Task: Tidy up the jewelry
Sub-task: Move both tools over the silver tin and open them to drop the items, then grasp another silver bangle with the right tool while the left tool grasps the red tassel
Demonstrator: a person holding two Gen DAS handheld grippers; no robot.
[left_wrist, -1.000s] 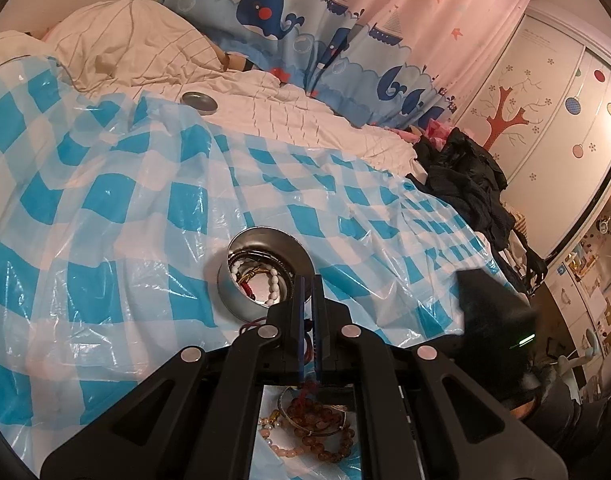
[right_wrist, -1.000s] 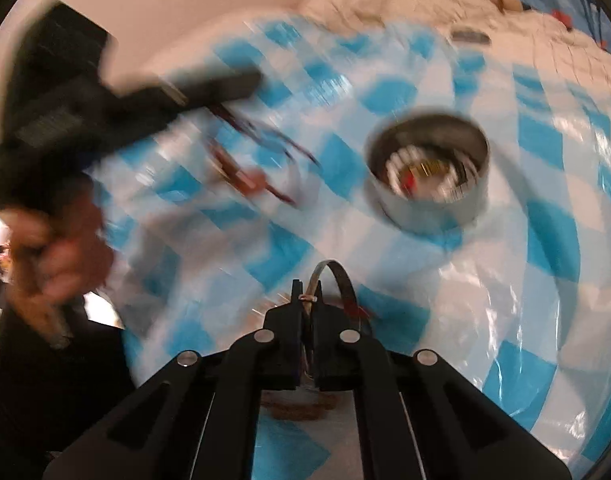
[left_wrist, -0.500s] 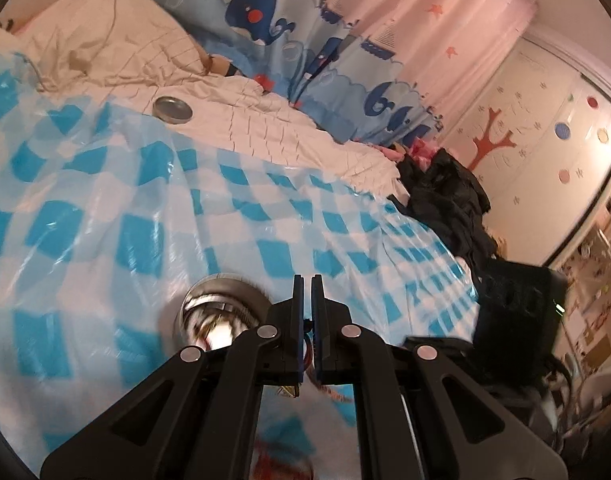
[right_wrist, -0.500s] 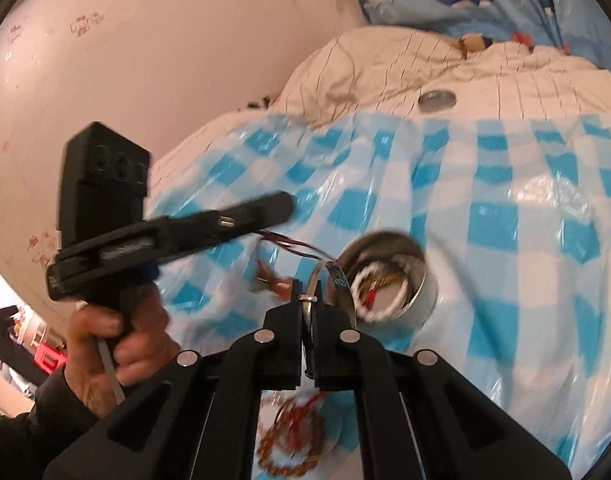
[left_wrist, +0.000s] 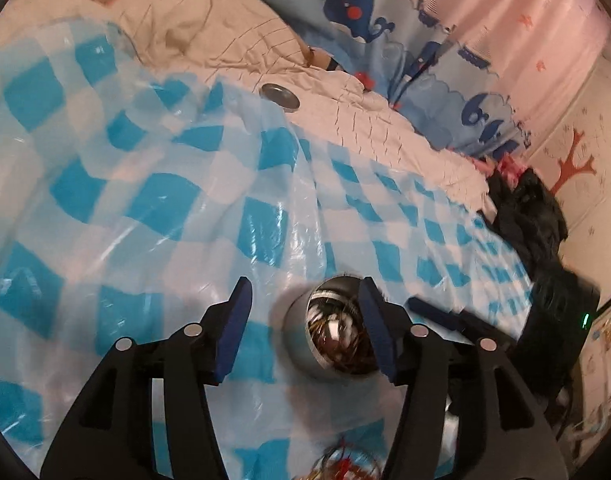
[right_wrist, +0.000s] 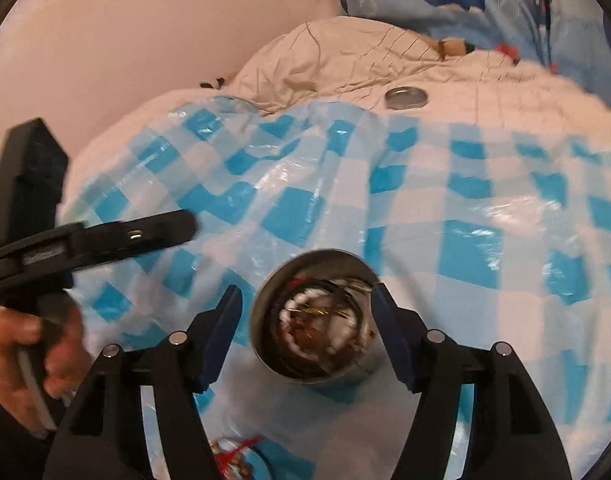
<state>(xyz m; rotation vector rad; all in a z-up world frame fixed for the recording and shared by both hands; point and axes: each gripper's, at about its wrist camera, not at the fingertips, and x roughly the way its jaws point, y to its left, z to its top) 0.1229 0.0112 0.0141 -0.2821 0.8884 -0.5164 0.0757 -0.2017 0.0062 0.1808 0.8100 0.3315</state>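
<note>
A round metal tin (left_wrist: pixel 334 330) stands on the blue-and-white checked plastic sheet (left_wrist: pixel 153 208) and holds a tangle of bracelets and white beads (right_wrist: pixel 317 322). My left gripper (left_wrist: pixel 303 300) is open and empty, just above and left of the tin. My right gripper (right_wrist: pixel 305 308) is open and empty, its jaws spread on either side of the tin (right_wrist: pixel 261 312). The left gripper shows in the right wrist view (right_wrist: pixel 157 228) at the left. More beaded jewelry (right_wrist: pixel 233 458) lies on the sheet below the right gripper; it also shows in the left wrist view (left_wrist: pixel 345 466).
The tin's lid (left_wrist: pixel 279 94) lies on the cream bedding (left_wrist: pixel 233 40) beyond the sheet; it also shows in the right wrist view (right_wrist: pixel 406 98). A whale-print curtain (left_wrist: pixel 357 4) hangs behind. Dark clothes (left_wrist: pixel 525 208) are piled at the bed's right edge.
Both grippers have opened and let go of the jewelry they held over the tin. The tin now holds more pieces.
</note>
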